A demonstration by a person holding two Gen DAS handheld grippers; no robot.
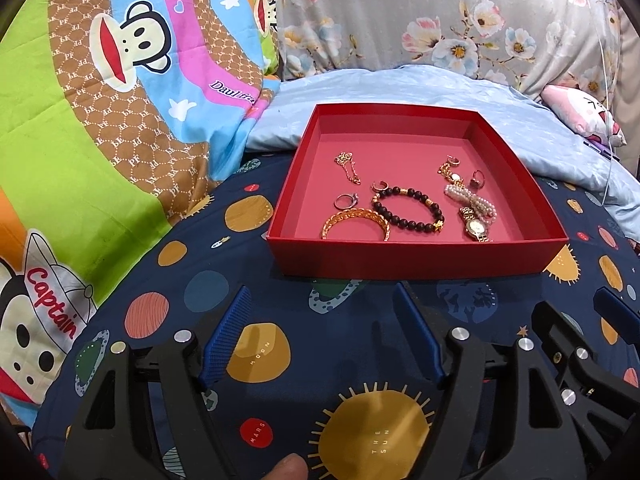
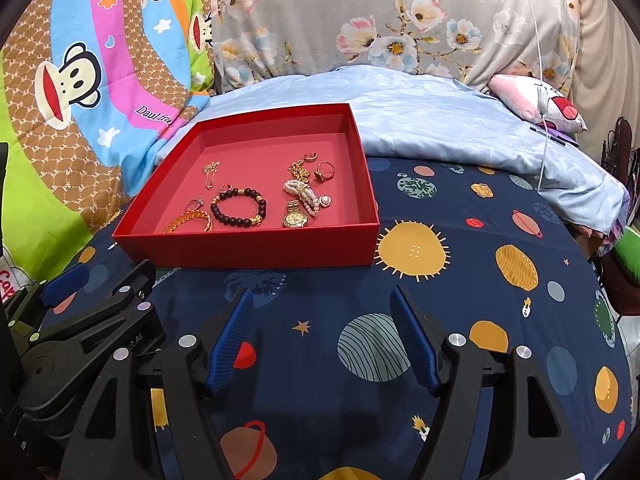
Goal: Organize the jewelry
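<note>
1. Navy bedsheet (image 2: 460,292) printed with planets and suns covers the bed and carries everything; at its far edge lie a pale blue blanket (image 2: 420,116), a flowered grey pillow (image 2: 360,12) and, to the left, a bright cartoon-monkey quilt (image 1: 100,100).
2. Red cardboard box (image 1: 416,258), open-topped and shallow, sits flat on the sheet just beyond both grippers, with all the jewelry lying loose on its pink floor.
3. Left gripper (image 1: 324,336) hovers near the box's front wall; its blue jaws stand wide apart with only bedsheet between them. A fingertip (image 1: 286,468) shows at the near edge of the left wrist view.
4. Right gripper (image 2: 326,336) sits just beside the left one, to its right, jaws likewise spread wide and holding nothing.
5. Dark beaded bracelet (image 1: 412,210) lies mid-box, with a gold bangle (image 1: 354,224) at its near left, touching the front wall.
6. Gold watch (image 1: 476,228) lies near right, against a pearl strand (image 1: 472,198).
7. Thin gold chain (image 1: 348,168) lies far left; a second gold chain piece (image 1: 450,170) lies far right.
8. Silver ring (image 1: 345,201) sits beside the bangle; a dark-stoned ring (image 1: 477,179) lies far right.
</note>
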